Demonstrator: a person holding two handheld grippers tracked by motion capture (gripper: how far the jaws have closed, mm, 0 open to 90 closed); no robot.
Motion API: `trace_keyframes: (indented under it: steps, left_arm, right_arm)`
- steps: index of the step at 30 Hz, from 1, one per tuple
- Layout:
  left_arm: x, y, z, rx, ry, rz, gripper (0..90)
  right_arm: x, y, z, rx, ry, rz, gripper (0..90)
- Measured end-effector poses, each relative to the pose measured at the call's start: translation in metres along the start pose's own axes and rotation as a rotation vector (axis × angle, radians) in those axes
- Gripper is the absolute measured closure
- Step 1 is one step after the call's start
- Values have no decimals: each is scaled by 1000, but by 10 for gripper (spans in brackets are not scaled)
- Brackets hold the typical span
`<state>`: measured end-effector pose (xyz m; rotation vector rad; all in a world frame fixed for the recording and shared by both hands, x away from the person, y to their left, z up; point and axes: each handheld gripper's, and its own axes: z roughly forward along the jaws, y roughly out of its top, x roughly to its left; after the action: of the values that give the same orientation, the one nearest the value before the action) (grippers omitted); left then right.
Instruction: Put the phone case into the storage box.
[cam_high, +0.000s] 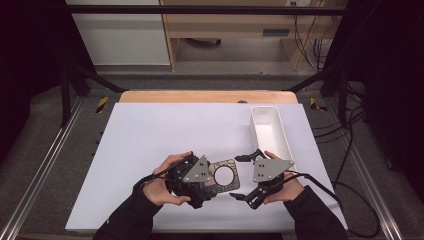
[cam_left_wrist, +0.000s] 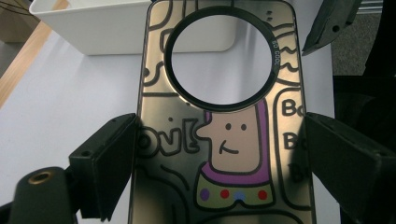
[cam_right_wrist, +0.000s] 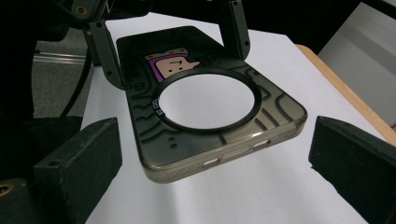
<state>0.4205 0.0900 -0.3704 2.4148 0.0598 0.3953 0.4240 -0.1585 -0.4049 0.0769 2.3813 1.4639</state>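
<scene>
Phone case smoky-translucent, cartoon doodles; bin white

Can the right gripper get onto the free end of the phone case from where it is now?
Probably yes. The right gripper is open and faces the phone case, whose near end juts out free; the left gripper holds only the far end.

a white surface with a wooden far edge stands on a grey floor. beyond the far edge sits a light wooden cabinet; cables hang near the far right corner. dark surroundings either side.
</scene>
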Motion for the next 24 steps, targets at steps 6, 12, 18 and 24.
trace_keyframes:
  steps: [6,12,18,24]
  left_arm:
    - [-2,1,1,-7,-28,20,116]
    - [-3,0,6,3,-43,27,116]
    - [-3,-1,10,0,-59,29,116]
    - [-4,-1,11,-12,-80,35,116]
  right_arm:
    - [0,-1,2,-5,24,-4,33]
    - [1,-3,7,-5,54,-2,37]
    - [2,-6,15,-2,74,-3,43]
    - [3,-8,19,-22,104,-1,50]
